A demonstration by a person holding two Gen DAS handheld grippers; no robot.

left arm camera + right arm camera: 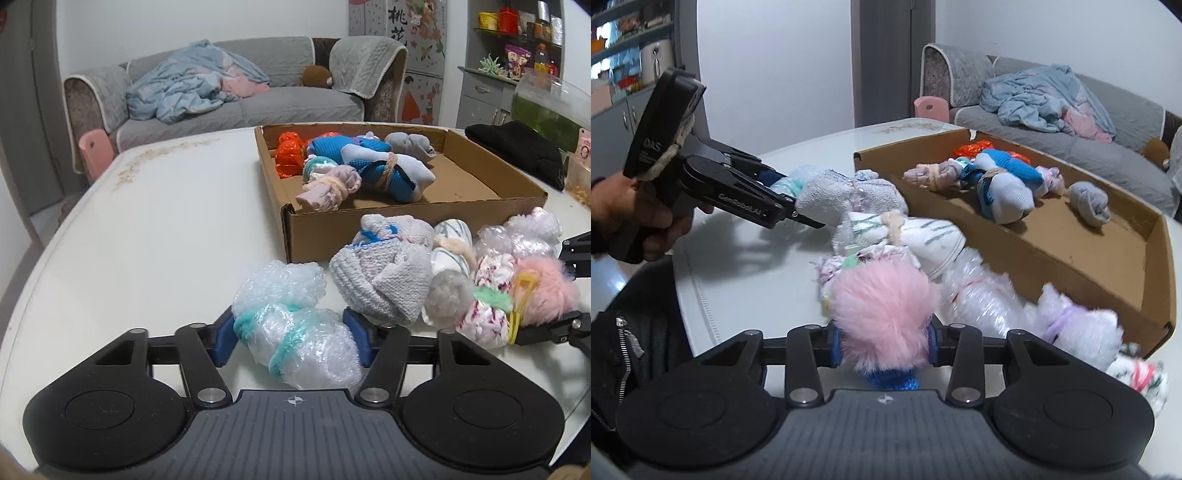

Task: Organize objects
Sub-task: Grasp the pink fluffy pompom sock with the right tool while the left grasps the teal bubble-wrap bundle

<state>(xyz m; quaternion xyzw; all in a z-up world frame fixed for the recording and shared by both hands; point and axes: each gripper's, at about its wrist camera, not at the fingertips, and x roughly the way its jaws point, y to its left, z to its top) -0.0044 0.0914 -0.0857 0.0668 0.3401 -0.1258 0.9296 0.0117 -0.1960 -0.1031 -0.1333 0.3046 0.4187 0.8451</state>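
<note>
Bundles of socks and bubble wrap lie heaped on the white table (147, 229) against the cardboard box (480, 173). Left claw (293, 334) closed on a bubble-wrap bundle (295, 332); right claw (884, 341) closed on a pink fluffy ball (882, 314).

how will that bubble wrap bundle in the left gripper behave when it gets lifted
The bubble wrap bundle is probably very light for its bulk, being mostly air pockets. It looks squashy, so the left gripper pads may sink in rather than meet a firm surface. The teal yarn tied round it should keep it from unrolling, though the plastic could be slippery.
</note>
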